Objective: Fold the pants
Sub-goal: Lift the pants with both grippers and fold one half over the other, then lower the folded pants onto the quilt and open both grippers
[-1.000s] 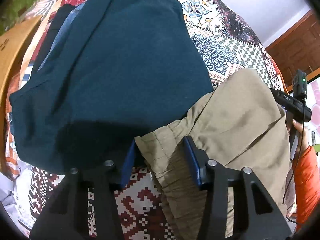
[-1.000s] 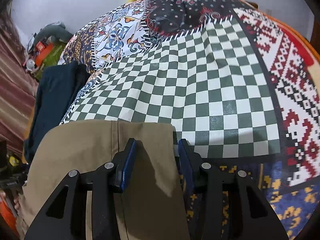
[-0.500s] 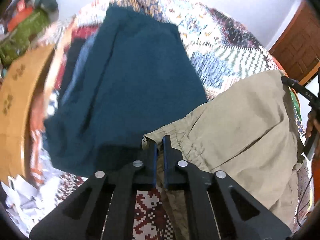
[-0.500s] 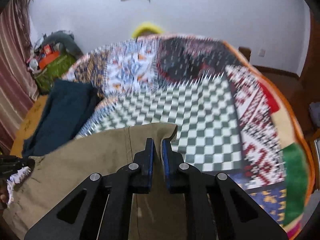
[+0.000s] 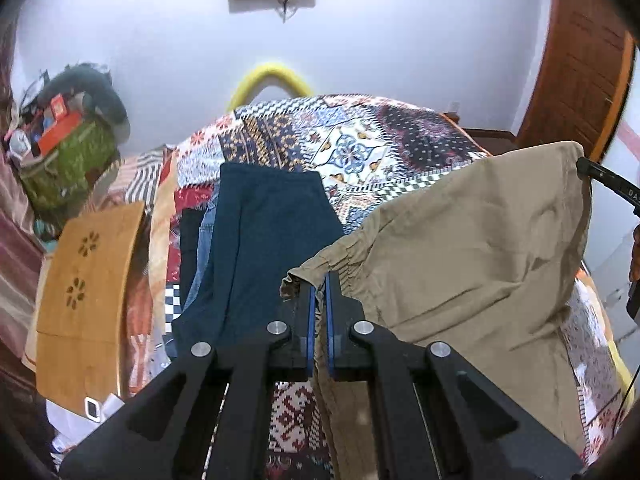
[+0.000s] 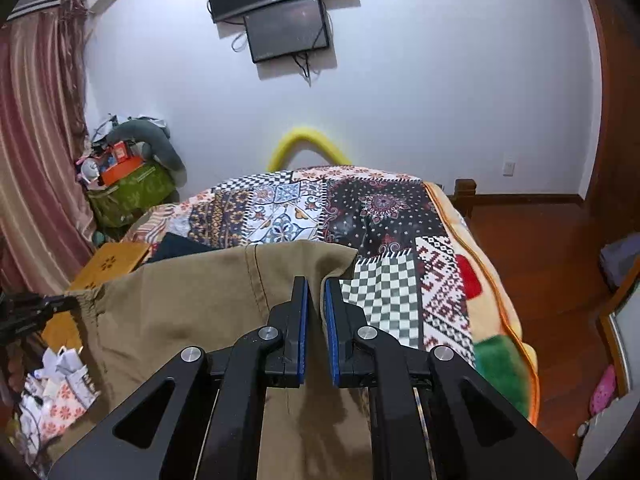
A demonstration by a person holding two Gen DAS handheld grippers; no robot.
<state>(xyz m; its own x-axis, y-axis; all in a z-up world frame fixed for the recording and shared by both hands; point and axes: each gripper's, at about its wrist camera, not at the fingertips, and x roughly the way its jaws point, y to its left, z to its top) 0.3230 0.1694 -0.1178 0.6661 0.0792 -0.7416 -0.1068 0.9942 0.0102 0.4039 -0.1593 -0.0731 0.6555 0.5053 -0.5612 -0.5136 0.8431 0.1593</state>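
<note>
Khaki pants (image 5: 472, 248) hang in the air above the patchwork bedspread (image 5: 352, 140), stretched between my two grippers. My left gripper (image 5: 319, 284) is shut on the gathered elastic waistband at one corner. My right gripper (image 6: 315, 292) is shut on the pants' other top corner (image 6: 320, 256), and its black body shows at the right edge of the left wrist view (image 5: 612, 186). The cloth (image 6: 192, 312) droops below both grips.
Folded dark teal pants (image 5: 260, 248) lie on a stack of clothes on the bed's left side. A wooden stool (image 5: 84, 288) stands left of the bed. A green bag (image 6: 128, 192) with clutter sits by the curtain. Wooden floor (image 6: 532, 240) lies right of the bed.
Both grippers closed on the khaki pants' edge and lifted them off the bed; the views tilted up toward the wall.
</note>
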